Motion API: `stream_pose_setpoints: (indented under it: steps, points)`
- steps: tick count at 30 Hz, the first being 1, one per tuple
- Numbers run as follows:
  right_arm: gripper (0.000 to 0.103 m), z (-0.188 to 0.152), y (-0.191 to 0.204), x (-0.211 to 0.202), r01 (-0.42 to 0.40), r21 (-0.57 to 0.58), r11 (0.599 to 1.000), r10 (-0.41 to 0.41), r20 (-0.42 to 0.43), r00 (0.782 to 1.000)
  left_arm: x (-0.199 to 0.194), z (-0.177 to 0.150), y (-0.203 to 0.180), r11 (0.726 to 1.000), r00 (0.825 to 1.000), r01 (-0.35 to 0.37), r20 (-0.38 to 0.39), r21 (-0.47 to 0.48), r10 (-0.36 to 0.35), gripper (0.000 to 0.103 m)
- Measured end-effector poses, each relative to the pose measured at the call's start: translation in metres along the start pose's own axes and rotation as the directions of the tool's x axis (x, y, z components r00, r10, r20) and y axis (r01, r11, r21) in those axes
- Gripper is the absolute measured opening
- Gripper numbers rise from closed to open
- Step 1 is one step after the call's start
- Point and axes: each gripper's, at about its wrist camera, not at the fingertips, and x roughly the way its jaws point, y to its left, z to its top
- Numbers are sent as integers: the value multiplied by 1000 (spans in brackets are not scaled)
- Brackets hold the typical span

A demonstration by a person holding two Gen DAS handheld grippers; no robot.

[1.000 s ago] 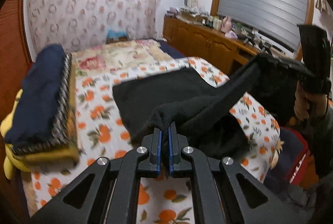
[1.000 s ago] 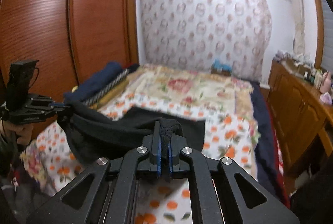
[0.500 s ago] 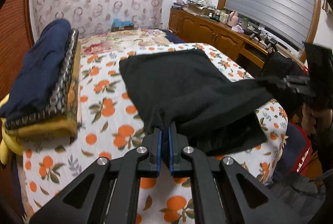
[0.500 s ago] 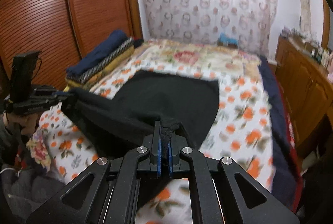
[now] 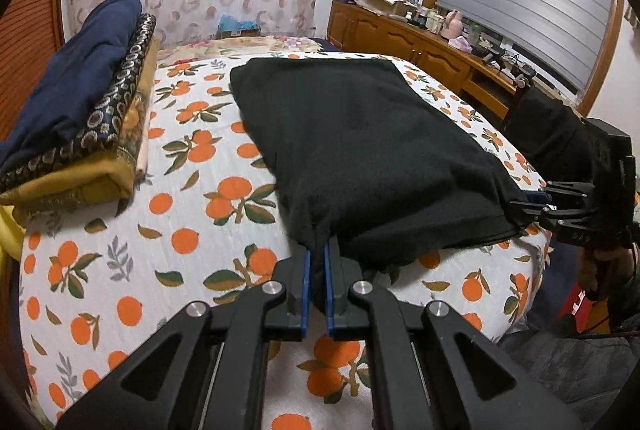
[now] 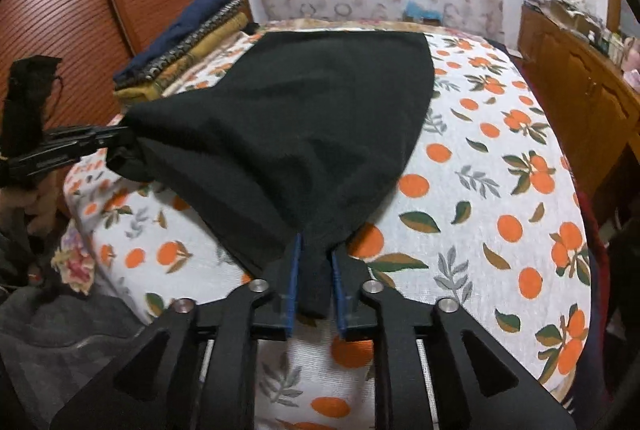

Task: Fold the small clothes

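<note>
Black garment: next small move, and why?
Probably open both grippers and back off. The black garment lies spread on the orange-print bedspread, with the left gripper and right gripper pinching only its near corners.

Two handheld grippers, matte black linkage frames.

Left gripper and right gripper: blue-lined fingers, silver round screw heads at link pivots, triangular cut-outs in outer arms; bare skin of right hand below a boxy black body.
</note>
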Motion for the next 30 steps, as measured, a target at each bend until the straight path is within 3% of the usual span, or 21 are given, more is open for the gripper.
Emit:
stream_pose_setpoints:
  steps: [2, 5, 10, 12, 14, 16, 19, 23, 30]
  points:
    - [35, -3, -1, 2, 26, 1, 1000, -26, -3, 1000, 0, -2, 0, 1000, 1000, 2, -1, -4, -2, 3]
    - [43, -5, -2, 3, 19, 8, 1000, -19, -6, 1000, 2, -2, 1, 1000, 1000, -1, -6, -8, 0, 3]
    - [46, -6, 8, 6, -23, -6, 1000, 23, -5, 1000, 3, -1, 1, 1000, 1000, 4, -4, -10, -4, 3]
    - [39, -5, 16, 8, -18, -40, 999, 17, -5, 1000, 1, -1, 0, 1000, 1000, 22, 7, -8, -22, 3]
    - [13, -3, 18, 11, -31, -59, 998, 31, -4, 1000, -3, 4, -3, 999, 999, 44, 27, -1, -44, 3]
    - [7, 0, 16, 11, -50, -56, 997, 50, -1, 999, -8, 12, -5, 999, 997, 53, 53, 4, -53, 3]
    - [5, 10, 8, 1, -87, -38, 996, 88, 50, 995, -18, 37, 0, 997, 991, 79, 106, -11, -77, 3]
    - [5, 47, -13, -25, -124, -16, 992, 125, 162, 979, -17, 73, 3, 997, 987, 77, 146, -10, -75, 3]
    - [5, 126, -40, -25, -69, -36, 997, 76, 281, 957, 19, 135, 21, 998, 986, 35, 165, -50, -27, 3]
